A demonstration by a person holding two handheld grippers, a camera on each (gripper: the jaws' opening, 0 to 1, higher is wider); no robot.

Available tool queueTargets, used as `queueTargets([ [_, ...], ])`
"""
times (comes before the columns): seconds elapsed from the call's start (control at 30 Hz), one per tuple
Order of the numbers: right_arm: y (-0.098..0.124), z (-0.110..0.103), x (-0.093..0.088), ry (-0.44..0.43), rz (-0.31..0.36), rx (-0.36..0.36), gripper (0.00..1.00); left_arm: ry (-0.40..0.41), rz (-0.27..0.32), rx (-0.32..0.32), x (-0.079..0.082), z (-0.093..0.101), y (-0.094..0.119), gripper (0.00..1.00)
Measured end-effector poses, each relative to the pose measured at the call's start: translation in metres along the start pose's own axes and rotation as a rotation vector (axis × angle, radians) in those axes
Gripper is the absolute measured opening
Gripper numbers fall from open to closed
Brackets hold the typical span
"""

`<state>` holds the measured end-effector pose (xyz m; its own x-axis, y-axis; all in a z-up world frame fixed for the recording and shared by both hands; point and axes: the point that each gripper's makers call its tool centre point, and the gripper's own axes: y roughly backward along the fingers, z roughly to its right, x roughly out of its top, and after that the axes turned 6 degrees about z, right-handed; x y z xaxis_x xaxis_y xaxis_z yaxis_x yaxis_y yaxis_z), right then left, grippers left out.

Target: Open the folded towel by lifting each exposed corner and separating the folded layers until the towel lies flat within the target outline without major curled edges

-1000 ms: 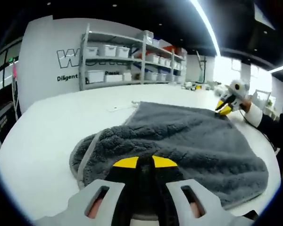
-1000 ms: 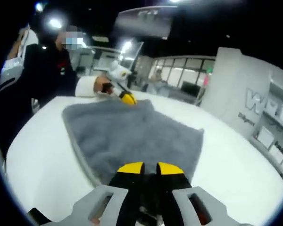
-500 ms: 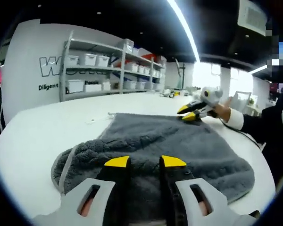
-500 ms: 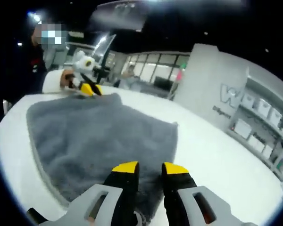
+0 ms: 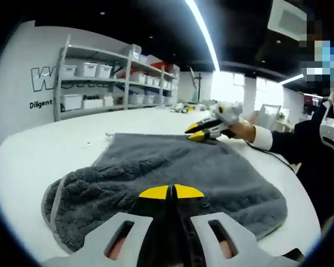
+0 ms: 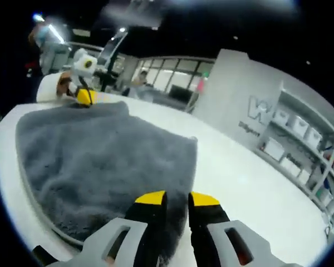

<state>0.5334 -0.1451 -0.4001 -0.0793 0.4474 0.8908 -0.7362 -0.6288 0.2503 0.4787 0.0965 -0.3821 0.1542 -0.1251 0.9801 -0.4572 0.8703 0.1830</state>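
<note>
Broadly, a white wall panel [image 5: 28, 83] with lettering and a long shelf rack [image 5: 108, 72] of white bins stand behind the white tabletop [image 5: 50, 147]; the rack also shows at the far right of the right gripper view [image 6: 317, 167]. Ceiling light strips [image 5: 203, 33] run overhead. A person in a dark sleeve [image 5: 292, 147] with a white cuff stands at the tabletop's far side in the left gripper view.

Nothing else lies on the tabletop near the cloth apart from a small pale scrap [image 5: 86, 144] just beyond its far edge, too small to identify. Bare white surface stretches wide toward the rack, and in the right gripper view open tabletop [image 6: 250, 183] lies to the right of the cloth.

The grey towel [image 5: 172, 167] lies spread on the tabletop, plush and thick. Its pale-trimmed near corner [image 5: 53, 197] curls up in a rounded fold. In the right gripper view the towel [image 6: 100, 161] reaches close to the tabletop's near rim, with its trimmed edge bowed along that side.

The left gripper [image 5: 171, 192] has its yellow tips pressed together at the towel's near edge; I cannot tell whether cloth is pinched between them. The right gripper [image 6: 175, 198] rests over the opposite edge, tips slightly parted; it also appears across the towel [image 5: 203, 130].
</note>
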Motion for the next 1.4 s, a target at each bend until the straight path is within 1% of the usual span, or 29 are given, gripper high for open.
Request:
queueTargets([
  [0.03,0.0,0.001,-0.001,-0.008,-0.002,-0.003,0.1,-0.003,-0.002,0.003,-0.001,0.0,0.0,0.01],
  [0.1,0.002,-0.008,-0.001,-0.067,0.007,0.038,0.04,0.022,-0.024,-0.018,-0.005,0.005,0.0,0.01],
  [0.13,0.002,-0.008,-0.002,-0.067,0.007,0.039,0.01,0.037,-0.031,-0.027,-0.006,0.007,-0.001,0.01],
  [0.17,0.002,-0.009,-0.003,-0.064,0.006,0.038,0.01,0.038,-0.033,-0.029,-0.006,0.008,-0.002,0.01],
  [0.2,0.003,-0.01,-0.003,-0.024,-0.001,0.04,0.01,0.038,-0.047,-0.032,-0.009,0.009,-0.003,0.01],
  [0.23,0.003,-0.011,-0.002,-0.005,0.0,0.046,0.0,0.033,-0.062,-0.032,-0.012,0.01,-0.004,0.01],
  [0.27,0.004,-0.015,-0.003,0.002,-0.008,0.05,0.0,0.031,-0.071,-0.033,-0.014,0.011,-0.004,0.01],
  [0.37,0.006,-0.016,-0.004,0.041,-0.029,0.044,0.0,0.022,-0.11,-0.026,-0.023,0.009,-0.005,0.01],
  [0.4,0.005,-0.012,-0.005,0.05,-0.032,0.045,0.0,0.021,-0.117,-0.023,-0.025,0.008,-0.005,0.01],
  [0.5,0.006,-0.009,-0.007,0.057,-0.049,0.042,0.0,0.037,-0.118,-0.019,-0.025,0.007,-0.004,0.01],
  [0.53,0.007,-0.009,-0.008,0.055,-0.053,0.043,0.0,0.033,-0.127,-0.005,-0.026,0.004,-0.003,0.01],
  [0.67,0.01,-0.008,-0.01,0.042,-0.065,0.046,0.0,0.031,-0.131,0.004,-0.027,0.002,-0.003,0.01],
  [0.73,0.011,-0.009,-0.01,0.053,-0.072,0.049,0.0,0.019,-0.14,0.024,-0.028,-0.001,-0.003,0.01],
  [0.8,0.012,-0.011,-0.01,0.087,-0.076,0.056,0.0,0.015,-0.139,0.026,-0.028,-0.001,-0.003,0.01],
  [0.9,0.011,-0.009,-0.01,0.104,-0.077,0.062,0.0,0.019,-0.14,0.037,-0.028,-0.005,-0.002,0.01],
  [0.97,0.013,-0.01,-0.011,0.099,-0.076,0.07,0.0,0.024,-0.14,0.046,-0.028,-0.008,-0.002,0.01],
  [1.03,0.014,-0.01,-0.012,0.086,-0.078,0.083,0.0,0.009,-0.141,0.075,-0.027,-0.015,0.0,0.01],
  [1.07,0.016,-0.01,-0.012,0.073,-0.079,0.095,0.0,0.005,-0.142,0.079,-0.027,-0.017,0.0,0.01],
  [1.3,0.018,-0.014,-0.013,0.097,-0.079,0.124,0.0,-0.013,-0.146,0.095,-0.027,-0.019,0.001,0.01],
  [1.4,0.018,-0.012,-0.015,0.077,-0.081,0.128,0.0,-0.012,-0.149,0.107,-0.027,-0.021,0.002,0.01],
])
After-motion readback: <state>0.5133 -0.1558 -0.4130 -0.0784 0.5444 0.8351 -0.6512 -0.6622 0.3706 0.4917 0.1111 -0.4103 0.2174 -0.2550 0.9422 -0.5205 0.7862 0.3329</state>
